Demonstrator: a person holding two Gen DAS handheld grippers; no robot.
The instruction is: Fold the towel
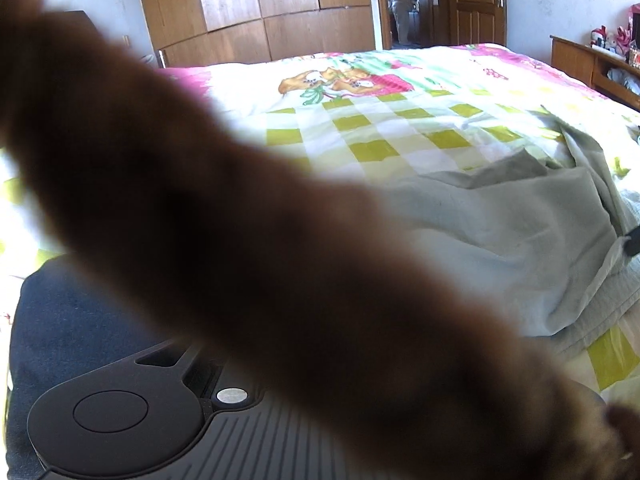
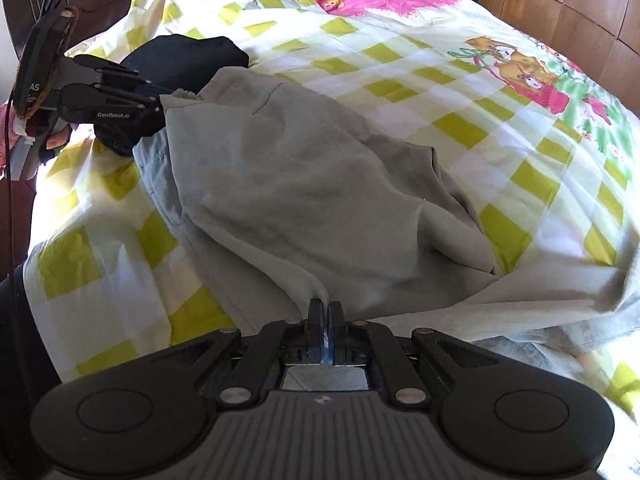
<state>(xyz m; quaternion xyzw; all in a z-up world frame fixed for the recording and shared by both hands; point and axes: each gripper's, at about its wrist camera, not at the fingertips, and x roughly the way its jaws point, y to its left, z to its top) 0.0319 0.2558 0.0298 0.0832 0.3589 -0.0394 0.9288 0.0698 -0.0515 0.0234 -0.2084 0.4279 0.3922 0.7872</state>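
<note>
Both: our right gripper (image 2: 325,309) pinches the grey towel's (image 2: 304,184) near edge; left gripper (image 2: 162,106) clamps its far corner, over the checked bedspread (image 2: 500,136).

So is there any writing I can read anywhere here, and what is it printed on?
"GenRobot.AI": white print on the side of the left gripper, seen from the right wrist camera.
"AS": on the dark device mounted behind that gripper; the rest is cut off.
A small emblem on the right gripper body is not lettering I can read.

One towel (image 2: 304,184), one dark cloth (image 2: 192,54), one bed (image 2: 400,76); two tools: left (image 2: 160,110), right (image 2: 325,308); one person (image 1: 403,4) in doorway.
</note>
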